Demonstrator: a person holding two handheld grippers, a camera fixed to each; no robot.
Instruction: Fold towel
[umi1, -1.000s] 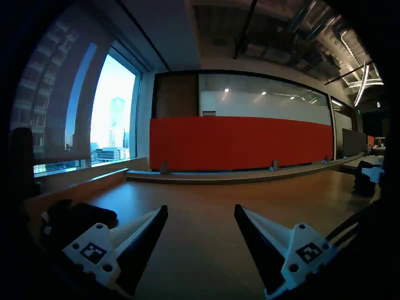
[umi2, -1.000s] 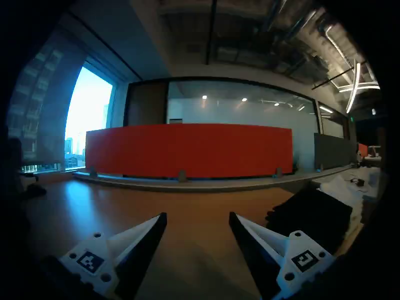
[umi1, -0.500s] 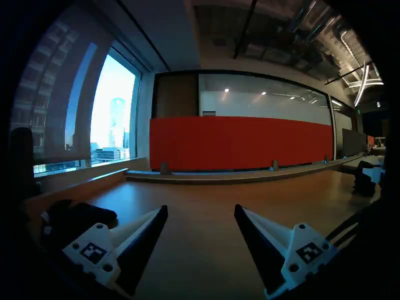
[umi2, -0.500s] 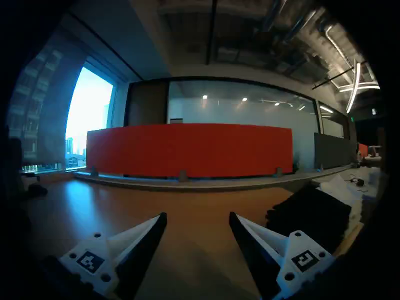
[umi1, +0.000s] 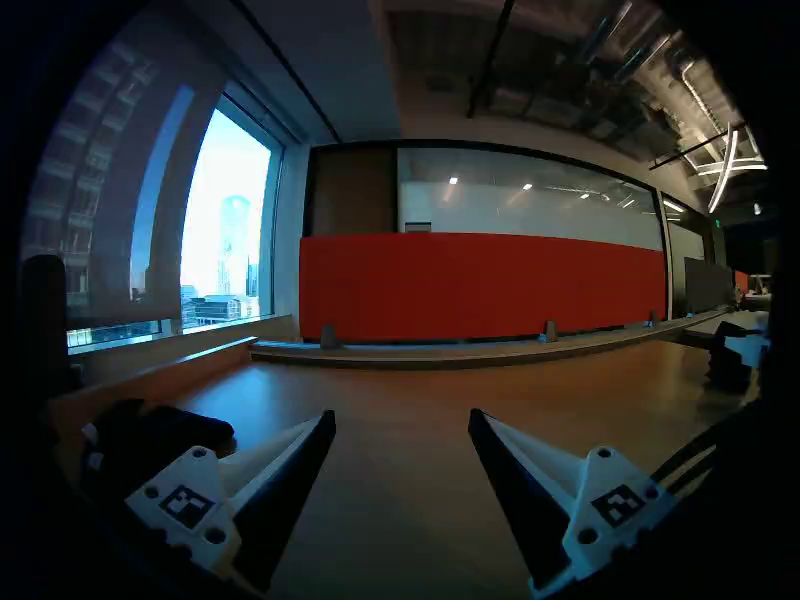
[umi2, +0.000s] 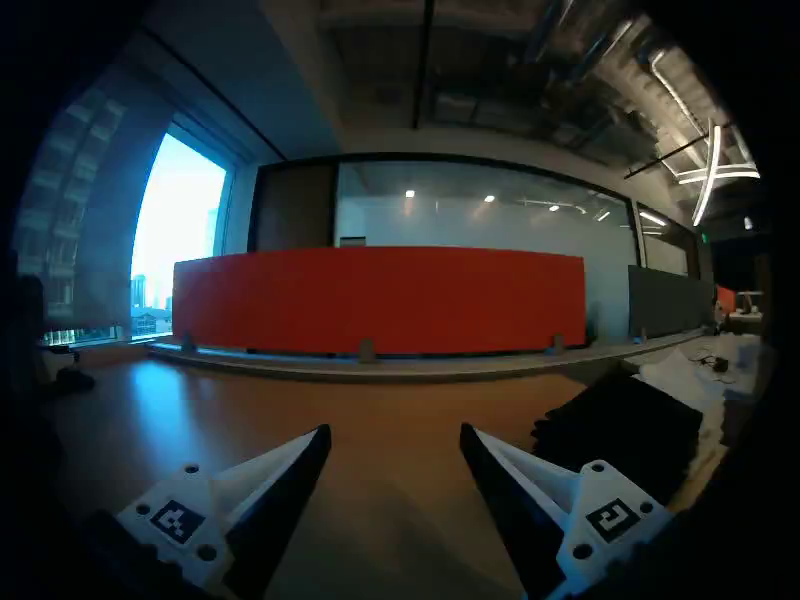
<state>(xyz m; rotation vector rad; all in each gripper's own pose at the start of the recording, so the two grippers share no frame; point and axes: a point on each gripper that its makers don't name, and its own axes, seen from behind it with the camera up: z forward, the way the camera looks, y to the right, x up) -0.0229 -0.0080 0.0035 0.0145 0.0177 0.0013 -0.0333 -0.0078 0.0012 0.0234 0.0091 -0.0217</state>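
Note:
In the right gripper view a dark folded towel (umi2: 625, 428) lies on the wooden table (umi2: 390, 420), to the right of my right gripper (umi2: 395, 442) and just past its right finger. That gripper is open, low over the table, with nothing between its fingers. In the left gripper view my left gripper (umi1: 400, 425) is also open and empty, low over the wooden table (umi1: 420, 400). A dark lump of cloth (umi1: 150, 432) sits behind its left finger at the table's left side.
A red divider panel (umi1: 480, 285) runs along the table's far edge, with glass above it. Bright windows (umi1: 225, 235) stand to the left. White cloth and cables (umi2: 700, 375) lie beyond the dark towel. A dark object (umi1: 730, 365) sits at the far right.

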